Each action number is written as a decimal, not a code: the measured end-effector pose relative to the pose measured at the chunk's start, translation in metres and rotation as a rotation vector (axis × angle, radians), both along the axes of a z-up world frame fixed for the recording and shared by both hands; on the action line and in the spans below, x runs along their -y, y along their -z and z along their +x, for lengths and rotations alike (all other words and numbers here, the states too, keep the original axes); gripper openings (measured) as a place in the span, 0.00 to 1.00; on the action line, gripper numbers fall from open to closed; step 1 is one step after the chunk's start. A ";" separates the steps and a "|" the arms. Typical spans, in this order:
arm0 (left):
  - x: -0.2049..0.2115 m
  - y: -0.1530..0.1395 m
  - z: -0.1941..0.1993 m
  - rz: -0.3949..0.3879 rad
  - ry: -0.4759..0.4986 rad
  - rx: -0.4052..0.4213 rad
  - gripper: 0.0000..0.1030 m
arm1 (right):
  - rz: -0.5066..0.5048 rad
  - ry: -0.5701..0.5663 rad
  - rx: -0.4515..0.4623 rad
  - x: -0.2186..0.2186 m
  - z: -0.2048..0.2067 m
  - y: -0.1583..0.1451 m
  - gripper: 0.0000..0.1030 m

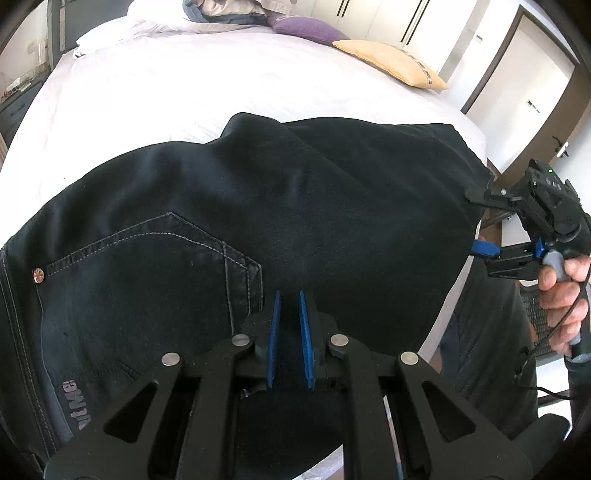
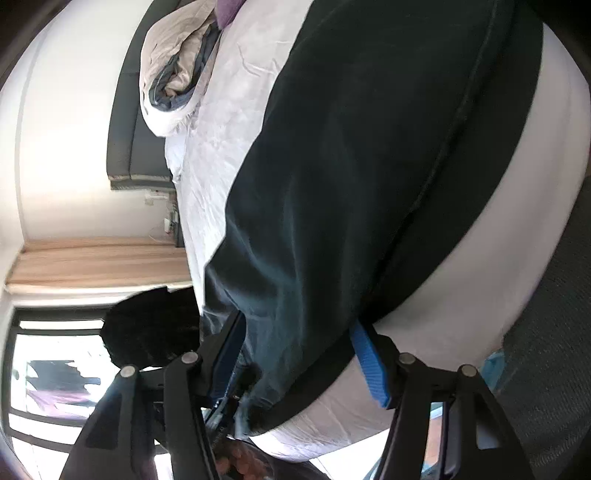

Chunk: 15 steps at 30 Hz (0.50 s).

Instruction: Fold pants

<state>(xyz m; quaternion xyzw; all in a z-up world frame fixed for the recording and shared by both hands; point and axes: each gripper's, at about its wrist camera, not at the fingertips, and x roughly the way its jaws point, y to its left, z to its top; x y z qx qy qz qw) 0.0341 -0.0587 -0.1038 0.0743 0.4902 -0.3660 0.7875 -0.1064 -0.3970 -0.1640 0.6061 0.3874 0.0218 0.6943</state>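
Note:
Dark navy jeans point(image 1: 229, 236) lie on a white bed point(image 1: 177, 88), back pocket with a copper rivet at the left, legs folded over to the right. My left gripper point(image 1: 290, 299) is narrowly closed, its blue pads pinching the near fabric edge. My right gripper point(image 1: 476, 225) shows at the bed's right edge, jaws apart around the jeans' end. In the right wrist view the right gripper point(image 2: 299, 325) is open, with the jeans point(image 2: 369, 166) passing between its blue pads point(image 2: 369, 362).
Purple pillow point(image 1: 306, 27) and tan pillow point(image 1: 391, 62) lie at the bed's far side, with bunched bedding point(image 1: 221, 11). Door and wardrobe stand at the right. The person's body point(image 1: 487, 332) is by the bed edge. A window point(image 2: 48, 369) shows at the lower left.

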 end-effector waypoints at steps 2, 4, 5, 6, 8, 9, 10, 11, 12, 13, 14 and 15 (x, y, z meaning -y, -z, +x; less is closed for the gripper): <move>0.000 0.000 -0.001 0.000 0.000 0.001 0.10 | 0.010 0.026 0.026 0.007 -0.001 -0.002 0.48; 0.000 -0.001 0.000 0.000 -0.001 0.000 0.10 | -0.018 0.034 0.025 0.012 -0.002 -0.004 0.40; 0.000 -0.001 0.000 0.001 -0.001 0.001 0.10 | -0.027 0.031 0.026 0.012 -0.001 -0.004 0.34; 0.001 0.000 0.000 0.002 -0.002 0.001 0.10 | -0.042 0.025 0.024 0.012 0.000 -0.005 0.31; 0.001 0.000 -0.001 0.005 -0.002 0.002 0.10 | -0.111 0.007 0.009 0.009 0.004 -0.007 0.10; 0.002 -0.001 -0.001 0.007 -0.003 0.004 0.10 | -0.139 0.002 -0.002 0.008 0.004 -0.008 0.09; 0.002 -0.001 -0.002 0.010 -0.001 0.005 0.10 | -0.152 0.000 -0.004 0.007 0.003 -0.008 0.07; 0.003 -0.001 -0.002 0.014 0.001 0.007 0.10 | -0.160 0.000 -0.002 0.007 0.000 -0.008 0.06; 0.004 0.000 -0.002 0.017 0.001 0.008 0.10 | -0.171 0.007 -0.004 0.008 -0.004 -0.009 0.06; 0.004 0.000 -0.003 0.021 0.002 0.011 0.10 | -0.173 0.017 -0.004 0.010 -0.008 -0.009 0.05; 0.004 0.000 -0.004 0.023 0.002 0.013 0.10 | -0.171 0.033 -0.001 0.013 -0.014 -0.010 0.05; 0.005 0.000 -0.005 0.026 0.003 0.016 0.10 | -0.175 0.050 -0.002 0.016 -0.021 -0.010 0.05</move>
